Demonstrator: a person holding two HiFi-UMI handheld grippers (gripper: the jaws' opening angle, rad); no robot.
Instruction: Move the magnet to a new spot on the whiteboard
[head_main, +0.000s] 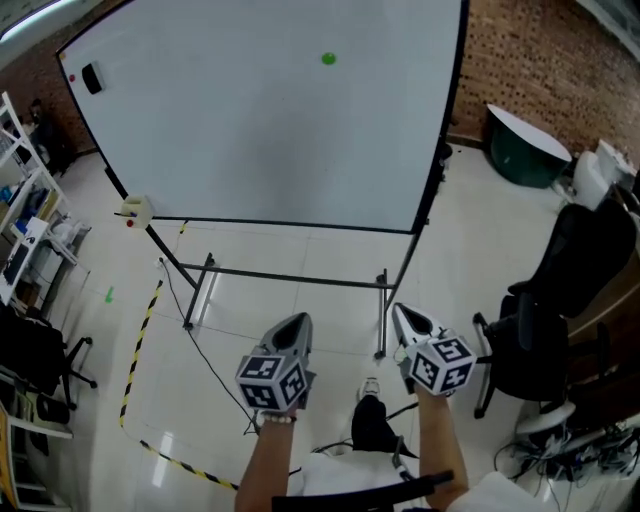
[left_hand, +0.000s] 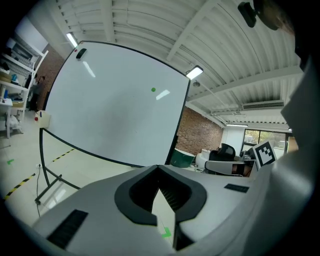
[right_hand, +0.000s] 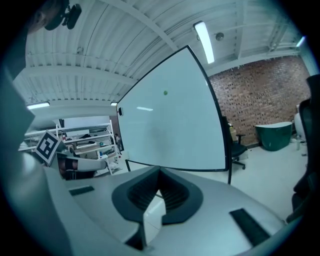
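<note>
A small green magnet (head_main: 328, 58) sticks near the top of the large whiteboard (head_main: 250, 140), right of its middle. It also shows in the left gripper view as a green magnet (left_hand: 153, 90) and in the right gripper view as a green magnet (right_hand: 165, 92). My left gripper (head_main: 293, 322) and right gripper (head_main: 404, 314) hang low side by side, well short of the board, above the floor in front of its stand. Both point toward the whiteboard (left_hand: 110, 110). The left gripper (left_hand: 159, 169) is shut with nothing in it, and the right gripper (right_hand: 160, 172) is shut and empty too.
A black eraser (head_main: 92, 77) sits at the board's upper left corner, and a small box (head_main: 135, 209) at its lower left. The stand's bars (head_main: 290, 278) cross the floor ahead. Black office chairs (head_main: 560, 290) and a green tub (head_main: 520, 150) stand right; shelves (head_main: 25, 220) left.
</note>
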